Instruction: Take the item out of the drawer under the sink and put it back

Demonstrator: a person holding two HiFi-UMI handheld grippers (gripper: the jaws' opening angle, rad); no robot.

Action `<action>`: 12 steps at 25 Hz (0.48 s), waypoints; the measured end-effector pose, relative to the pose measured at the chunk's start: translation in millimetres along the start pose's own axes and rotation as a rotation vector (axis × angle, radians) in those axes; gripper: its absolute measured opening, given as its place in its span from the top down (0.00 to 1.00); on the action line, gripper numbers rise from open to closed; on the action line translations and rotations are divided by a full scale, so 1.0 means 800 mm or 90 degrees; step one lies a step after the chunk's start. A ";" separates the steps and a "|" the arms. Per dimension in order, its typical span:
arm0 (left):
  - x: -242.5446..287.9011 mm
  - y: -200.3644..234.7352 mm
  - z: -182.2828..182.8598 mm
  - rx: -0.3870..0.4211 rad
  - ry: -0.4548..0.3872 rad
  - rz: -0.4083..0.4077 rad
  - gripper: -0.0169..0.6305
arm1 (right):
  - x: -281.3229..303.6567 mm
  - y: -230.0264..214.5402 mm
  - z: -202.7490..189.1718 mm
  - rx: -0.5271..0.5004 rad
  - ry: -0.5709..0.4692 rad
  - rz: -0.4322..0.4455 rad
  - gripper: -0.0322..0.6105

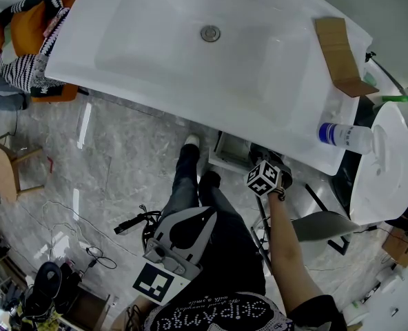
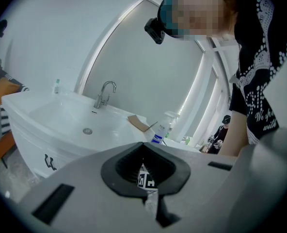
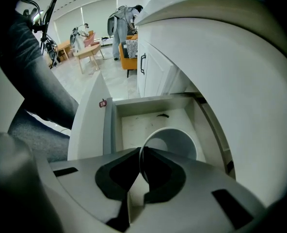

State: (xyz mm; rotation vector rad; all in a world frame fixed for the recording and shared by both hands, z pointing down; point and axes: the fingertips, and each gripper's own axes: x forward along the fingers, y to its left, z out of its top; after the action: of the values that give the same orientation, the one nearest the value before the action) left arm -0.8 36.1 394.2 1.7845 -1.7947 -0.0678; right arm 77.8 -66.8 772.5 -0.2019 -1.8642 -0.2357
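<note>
Right gripper view: cup (image 3: 175, 142) in claw (image 3: 140, 161)

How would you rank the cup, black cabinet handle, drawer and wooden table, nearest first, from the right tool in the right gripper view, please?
1. cup, rim pinched in the right tool.
2. drawer, open, just beyond the cup.
3. black cabinet handle, upper centre.
4. wooden table, far upper left.

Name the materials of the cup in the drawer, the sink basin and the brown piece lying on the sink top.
Cup: thin matte white wall, probably paper or thin plastic.
Sink basin: glossy white with soft highlights, likely glazed ceramic.
Brown piece: flat, dull tan, bent at one end, looks like cardboard.
</note>
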 end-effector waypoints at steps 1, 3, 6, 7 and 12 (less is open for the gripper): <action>0.000 0.001 0.000 -0.001 0.001 0.000 0.97 | 0.001 0.000 0.000 -0.001 0.003 0.001 0.91; 0.001 0.002 0.001 -0.001 0.000 0.000 0.97 | 0.003 -0.001 -0.001 -0.003 0.008 0.003 0.91; 0.003 0.003 0.001 -0.002 0.003 0.000 0.97 | 0.006 -0.002 -0.003 -0.006 0.017 0.007 0.91; 0.003 0.003 0.000 -0.001 0.004 0.000 0.97 | 0.007 -0.002 -0.003 -0.007 0.020 0.008 0.91; 0.004 0.004 0.001 -0.005 0.005 0.000 0.97 | 0.012 0.000 -0.004 -0.018 0.030 0.018 0.91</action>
State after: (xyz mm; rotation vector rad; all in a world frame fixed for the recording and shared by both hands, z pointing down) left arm -3.8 33.2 396.2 1.7771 -1.7870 -0.0672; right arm 77.7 -67.6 782.5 -0.2402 -1.8114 -0.2465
